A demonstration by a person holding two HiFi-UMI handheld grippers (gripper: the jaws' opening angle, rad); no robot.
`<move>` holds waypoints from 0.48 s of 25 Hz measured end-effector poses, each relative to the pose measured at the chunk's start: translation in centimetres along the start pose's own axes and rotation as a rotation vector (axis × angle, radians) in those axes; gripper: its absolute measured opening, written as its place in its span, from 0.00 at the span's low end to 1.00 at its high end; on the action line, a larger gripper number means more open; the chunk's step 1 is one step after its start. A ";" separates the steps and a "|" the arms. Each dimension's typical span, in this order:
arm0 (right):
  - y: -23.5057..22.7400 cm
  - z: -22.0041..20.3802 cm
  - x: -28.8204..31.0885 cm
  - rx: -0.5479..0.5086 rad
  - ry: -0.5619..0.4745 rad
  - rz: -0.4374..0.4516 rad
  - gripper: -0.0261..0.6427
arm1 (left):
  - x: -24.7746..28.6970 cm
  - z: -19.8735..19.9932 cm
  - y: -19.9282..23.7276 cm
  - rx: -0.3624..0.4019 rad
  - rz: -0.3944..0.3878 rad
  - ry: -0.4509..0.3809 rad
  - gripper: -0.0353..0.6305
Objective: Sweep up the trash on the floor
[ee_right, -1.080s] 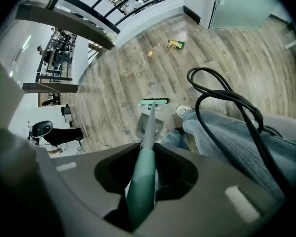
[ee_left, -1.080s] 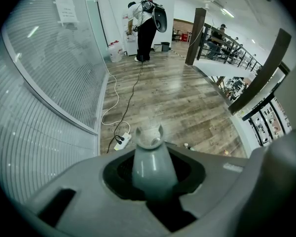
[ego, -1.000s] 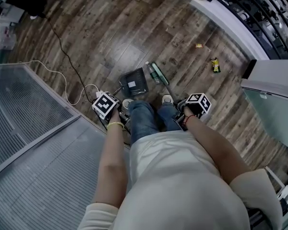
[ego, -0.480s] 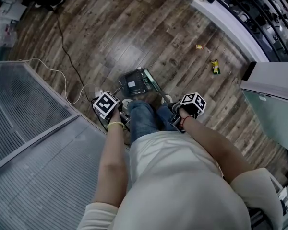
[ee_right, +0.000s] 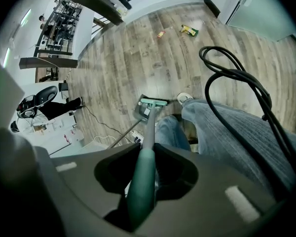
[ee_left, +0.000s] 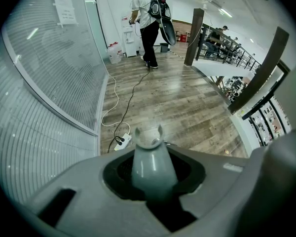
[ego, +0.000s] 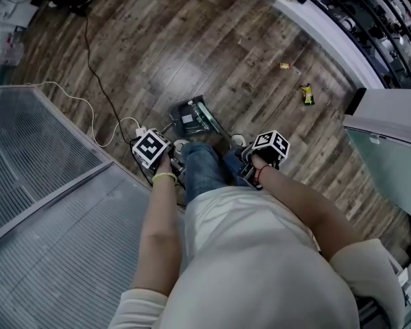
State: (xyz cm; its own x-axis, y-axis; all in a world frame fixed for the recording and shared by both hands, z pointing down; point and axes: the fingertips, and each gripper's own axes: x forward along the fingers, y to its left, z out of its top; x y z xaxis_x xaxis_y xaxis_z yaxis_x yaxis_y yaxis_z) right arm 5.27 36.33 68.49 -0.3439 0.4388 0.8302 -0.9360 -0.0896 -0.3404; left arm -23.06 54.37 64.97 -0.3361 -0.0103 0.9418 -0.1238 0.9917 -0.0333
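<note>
Eight entries, largest first, each placed against the dustpan.

1. Logged wood floor (ego: 192, 40): dark planks, under the dustpan and all round it.
2. Logged glass partition (ego: 48, 204): ribbed, left of the dustpan in the head view.
3. Logged broom (ee_right: 148, 130): green grip, thin shaft, green head over the dustpan's mouth. Could not tell whether touching it.
4. Logged dustpan (ego: 186, 120): dark tray with a pale label and a long grey handle, low and just ahead of the person's shoes (ego: 238, 140). Could not tell whether resting on the planks or lifted clear.
5. Logged left gripper (ee_left: 149, 179): jaws closed round the dustpan's grey handle, above the tray.
6. Logged right gripper (ee_right: 145, 181): jaws clamped on the broom's green grip, right of the dustpan's handle.
7. Logged power strip (ego: 138, 133): white, on a pale cable, just left of the dustpan.

Judged the step as bringing both tools to the litter, with nothing swept yet. Judged the next move to call for carrying the pair over, setting the dustpan's lip flat beside the litter, then drawing the broom toward it.

8. Logged trash, well apart from the dustpan to its right, near the white curved base:
   - wrapper (ego: 307, 94), yellow-green and crumpled
   - scrap (ego: 283, 66), orange and tiny, just beyond the wrapper
</note>
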 end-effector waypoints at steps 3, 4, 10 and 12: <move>0.5 -0.3 0.1 -0.004 0.007 0.006 0.18 | -0.1 0.1 0.2 0.001 0.000 0.000 0.19; 0.7 -0.5 0.1 -0.006 0.011 0.008 0.18 | -0.2 0.2 0.2 0.002 -0.001 -0.001 0.19; 1.8 -1.8 0.6 -0.081 0.069 0.018 0.18 | -0.2 0.0 0.3 0.003 -0.002 0.000 0.19; 2.2 -2.4 0.8 -0.101 0.092 0.032 0.18 | -0.2 -0.1 0.4 0.004 -0.003 -0.002 0.19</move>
State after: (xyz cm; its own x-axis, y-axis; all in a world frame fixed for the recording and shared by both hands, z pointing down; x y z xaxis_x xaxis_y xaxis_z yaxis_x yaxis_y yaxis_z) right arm 3.12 38.59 67.34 -0.3609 0.5176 0.7758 -0.9107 -0.0165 -0.4127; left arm -22.98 54.79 64.82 -0.3380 -0.0134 0.9410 -0.1281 0.9912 -0.0319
